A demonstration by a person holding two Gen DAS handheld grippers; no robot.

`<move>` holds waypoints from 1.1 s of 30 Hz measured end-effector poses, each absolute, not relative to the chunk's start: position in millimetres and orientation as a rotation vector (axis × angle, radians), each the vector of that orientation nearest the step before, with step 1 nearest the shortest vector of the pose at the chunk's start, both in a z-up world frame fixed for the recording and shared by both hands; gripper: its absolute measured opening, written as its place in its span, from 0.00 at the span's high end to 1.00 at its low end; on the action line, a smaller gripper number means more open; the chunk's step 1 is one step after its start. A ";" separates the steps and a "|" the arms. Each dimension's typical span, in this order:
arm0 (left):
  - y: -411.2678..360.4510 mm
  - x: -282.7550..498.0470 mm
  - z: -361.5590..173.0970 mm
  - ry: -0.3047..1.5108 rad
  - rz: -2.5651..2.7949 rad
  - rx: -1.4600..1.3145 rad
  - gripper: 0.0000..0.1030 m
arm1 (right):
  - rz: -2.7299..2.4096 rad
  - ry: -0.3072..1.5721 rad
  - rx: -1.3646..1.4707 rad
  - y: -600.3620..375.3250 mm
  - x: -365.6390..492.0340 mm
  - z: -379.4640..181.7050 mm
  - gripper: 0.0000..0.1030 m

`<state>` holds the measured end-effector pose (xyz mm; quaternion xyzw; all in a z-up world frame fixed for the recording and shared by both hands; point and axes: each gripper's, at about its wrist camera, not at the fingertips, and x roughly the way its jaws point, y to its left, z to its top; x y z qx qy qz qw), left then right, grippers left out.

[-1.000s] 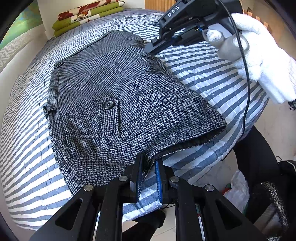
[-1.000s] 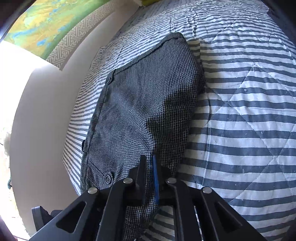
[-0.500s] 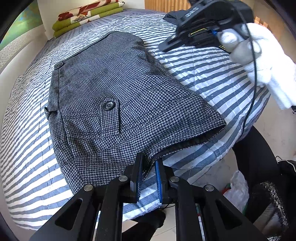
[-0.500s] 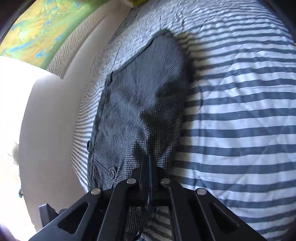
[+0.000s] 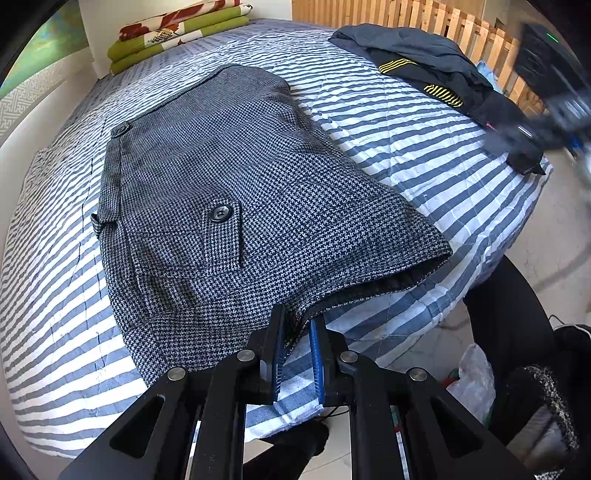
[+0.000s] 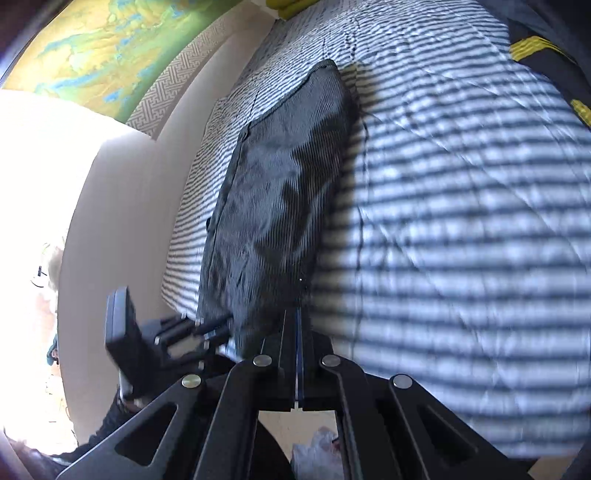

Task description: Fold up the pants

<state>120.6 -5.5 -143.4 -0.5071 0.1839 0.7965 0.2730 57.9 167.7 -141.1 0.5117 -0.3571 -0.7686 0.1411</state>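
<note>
Grey houndstooth pants (image 5: 236,192) lie folded flat on the striped quilt (image 5: 424,147), their buttoned back pocket facing up. My left gripper (image 5: 297,332) sits at the near hem corner, its jaws narrowly apart and shut on the hem edge. In the right wrist view the pants (image 6: 273,206) run away from the camera, and the left gripper (image 6: 218,326) shows at their near end. My right gripper (image 6: 297,314) is shut and holds nothing, hanging beside the pants' near right edge. It appears only as a dark blur at the left wrist view's right edge.
A dark garment with yellow stripes (image 5: 424,70) lies at the far right of the bed. Folded green and red bedding (image 5: 173,33) is stacked at the head, by a wooden slatted rail (image 5: 406,22). The bed's edge drops off just below the pants' hem. A plastic bag (image 5: 472,380) sits on the floor.
My right gripper shut and swung away from the pants' folded side, out to the right; its gloved hand left the left wrist view. The left gripper and the pants stayed put.
</note>
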 end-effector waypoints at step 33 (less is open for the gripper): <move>0.2 128.8 -135.9 0.516 2.211 -1.346 0.87 | -2.784 -0.350 1.942 225.8 157.5 -161.0 0.67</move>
